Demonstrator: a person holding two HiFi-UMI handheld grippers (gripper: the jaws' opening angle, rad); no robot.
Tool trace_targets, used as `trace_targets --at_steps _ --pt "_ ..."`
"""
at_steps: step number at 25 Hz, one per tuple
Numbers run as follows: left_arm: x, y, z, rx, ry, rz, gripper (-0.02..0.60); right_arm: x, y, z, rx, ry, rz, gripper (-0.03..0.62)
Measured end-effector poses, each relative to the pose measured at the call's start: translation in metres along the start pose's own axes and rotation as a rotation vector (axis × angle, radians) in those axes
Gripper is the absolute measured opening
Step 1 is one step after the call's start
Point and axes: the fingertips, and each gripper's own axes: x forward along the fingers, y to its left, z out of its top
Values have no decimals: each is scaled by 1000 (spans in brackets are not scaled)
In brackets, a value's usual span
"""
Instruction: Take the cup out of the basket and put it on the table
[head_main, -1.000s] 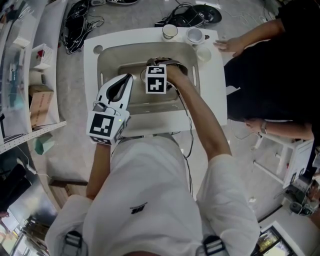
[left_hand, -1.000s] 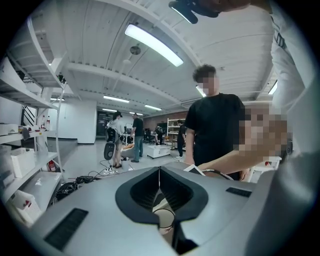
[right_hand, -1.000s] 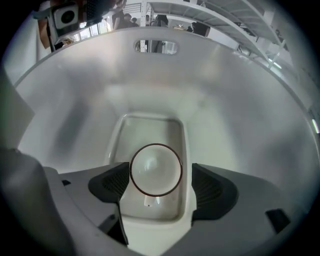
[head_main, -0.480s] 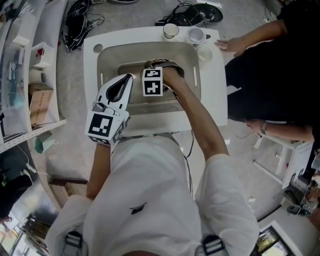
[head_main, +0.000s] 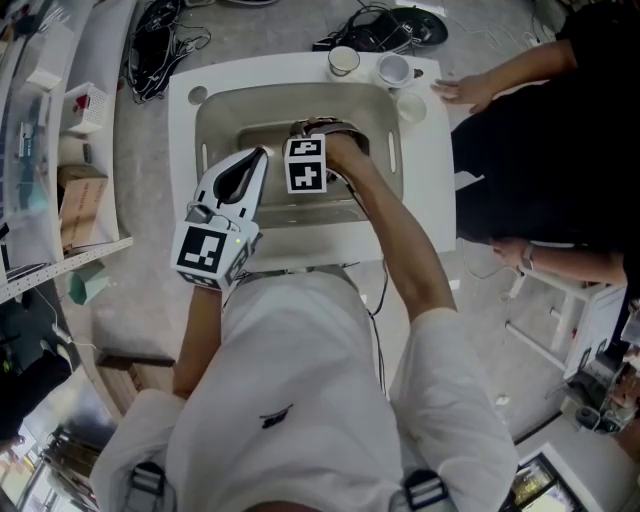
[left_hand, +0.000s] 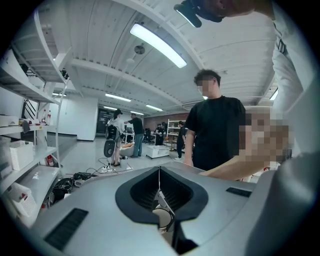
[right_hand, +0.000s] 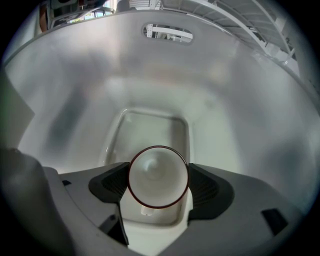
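Observation:
A white cup (right_hand: 158, 172) with a dark red rim sits between the jaws of my right gripper (right_hand: 158, 181), which is shut on it, mouth toward the camera. Beneath it lies the bottom of a grey basin (right_hand: 240, 100), with a rectangular white recess (right_hand: 150, 132) under the cup. In the head view only that gripper's marker cube (head_main: 305, 165) shows, over the basin (head_main: 215, 110) sunk in the white table (head_main: 180, 120); the cup is hidden there. My left gripper (head_main: 260, 156) hovers by the basin's front left, jaws shut and holding nothing.
Two cups (head_main: 343, 61) (head_main: 391, 70) stand on the table's far edge, a small white round thing (head_main: 408, 108) near them. A person in black stands at the right, one hand (head_main: 465, 92) on the table. Cables (head_main: 160, 45) lie on the floor behind; shelves (head_main: 50, 150) on the left.
My right gripper's marker cube has shifted slightly to the left and nearer over the basin. The left gripper has stayed where it was.

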Motion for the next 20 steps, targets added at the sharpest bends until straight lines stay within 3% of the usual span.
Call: trace_targets --at_steps 9,20 --pt "-1 5 -2 -8 4 8 9 -6 4 0 57 -17 30 370" --pt "4 9 -5 -6 9 13 9 -47 -7 7 98 -66 -8 370"
